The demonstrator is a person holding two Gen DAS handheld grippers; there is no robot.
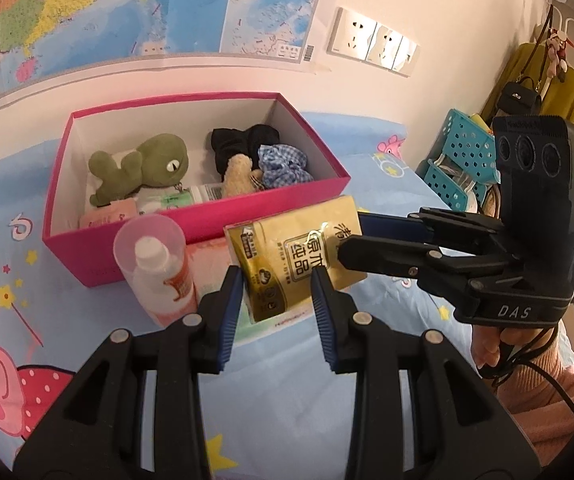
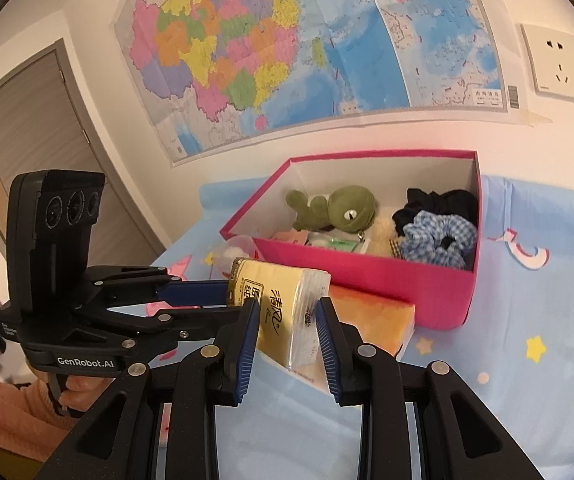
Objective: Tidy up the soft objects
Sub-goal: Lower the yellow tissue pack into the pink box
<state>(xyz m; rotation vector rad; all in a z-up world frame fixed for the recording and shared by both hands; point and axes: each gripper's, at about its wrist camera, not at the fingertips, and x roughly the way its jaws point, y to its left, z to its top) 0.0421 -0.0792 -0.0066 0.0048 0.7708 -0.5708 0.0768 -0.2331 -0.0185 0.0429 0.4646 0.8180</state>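
A yellow tissue pack hangs just above the bed, in front of the pink box. My left gripper is shut on its near end. My right gripper comes in from the right and is shut on the other end. In the right wrist view the pack sits between the right gripper's pads, with the left gripper clamping its left end. The box holds a green frog plush, a beige plush, a black scrunchie and a blue checked scrunchie.
An orange tissue pack lies on the cartoon bedsheet under the held one, against the box. A bottle with a clear pink cap stands left of it. Teal baskets sit at the right, and a map hangs on the wall behind.
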